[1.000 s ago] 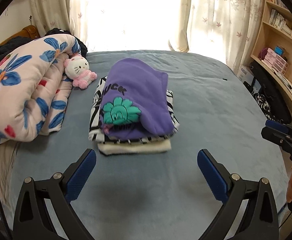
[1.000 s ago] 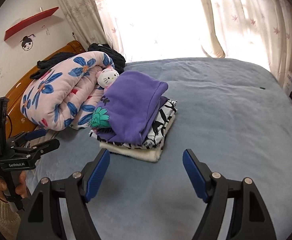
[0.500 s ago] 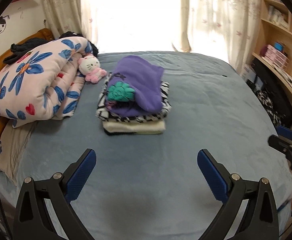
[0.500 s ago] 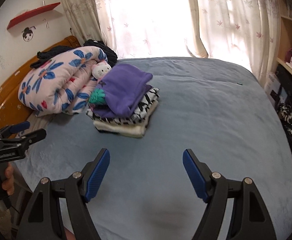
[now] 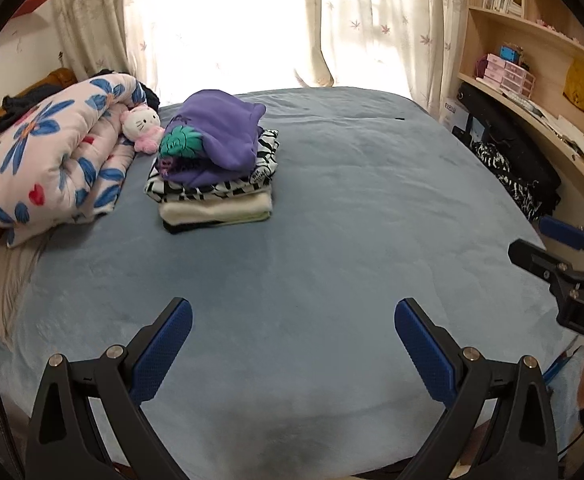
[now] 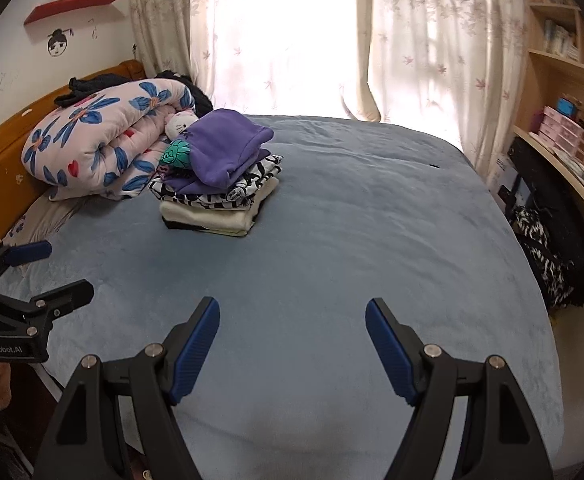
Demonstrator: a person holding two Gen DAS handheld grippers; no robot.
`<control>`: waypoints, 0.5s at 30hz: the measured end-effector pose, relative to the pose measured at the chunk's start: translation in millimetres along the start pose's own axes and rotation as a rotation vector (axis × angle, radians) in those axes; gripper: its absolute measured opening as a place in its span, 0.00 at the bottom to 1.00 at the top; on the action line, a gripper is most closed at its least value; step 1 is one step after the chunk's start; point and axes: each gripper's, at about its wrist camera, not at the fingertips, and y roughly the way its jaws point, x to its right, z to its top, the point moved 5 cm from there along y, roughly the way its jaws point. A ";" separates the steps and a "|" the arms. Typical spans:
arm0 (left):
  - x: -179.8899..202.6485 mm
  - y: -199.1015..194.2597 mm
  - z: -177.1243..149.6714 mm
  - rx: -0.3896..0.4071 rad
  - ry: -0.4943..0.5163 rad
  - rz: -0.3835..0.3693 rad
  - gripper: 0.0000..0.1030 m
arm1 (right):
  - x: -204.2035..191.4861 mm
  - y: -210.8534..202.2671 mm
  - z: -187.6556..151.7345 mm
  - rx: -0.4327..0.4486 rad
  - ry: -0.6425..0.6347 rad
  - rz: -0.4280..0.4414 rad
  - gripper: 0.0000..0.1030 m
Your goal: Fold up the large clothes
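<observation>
Over blue bed [image 5: 331, 220] — both hand-held grippers, left [image 5: 292, 344] & right [image 6: 292, 344], wide open, holding nothing.

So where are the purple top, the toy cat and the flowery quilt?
purple top [image 5: 222, 128]: left wrist view, on its folded upper face.
toy cat [image 5: 142, 122]: left wrist view, on its white face.
flowery quilt [image 6: 104, 136]: right wrist view, on the roll's side.

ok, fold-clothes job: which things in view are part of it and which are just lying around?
Job:
- stack of folded clothes, purple hoodie on top
- left hand-held gripper, open
- right hand-held gripper, open
- blue bed as work surface

Lying about:
- floral quilt
- Hello Kitty plush
- shelves
- curtains
</observation>
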 end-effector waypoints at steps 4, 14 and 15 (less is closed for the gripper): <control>5.6 2.1 -25.3 0.026 -0.063 -0.008 0.98 | 7.3 -5.2 -29.1 0.033 0.066 0.005 0.74; 27.3 33.9 -85.8 0.005 -0.145 0.051 0.98 | 11.5 4.9 -100.9 0.017 0.145 -0.033 0.74; 31.4 36.1 -90.5 -0.002 -0.144 0.044 0.98 | 12.7 6.9 -106.8 0.013 0.147 -0.042 0.74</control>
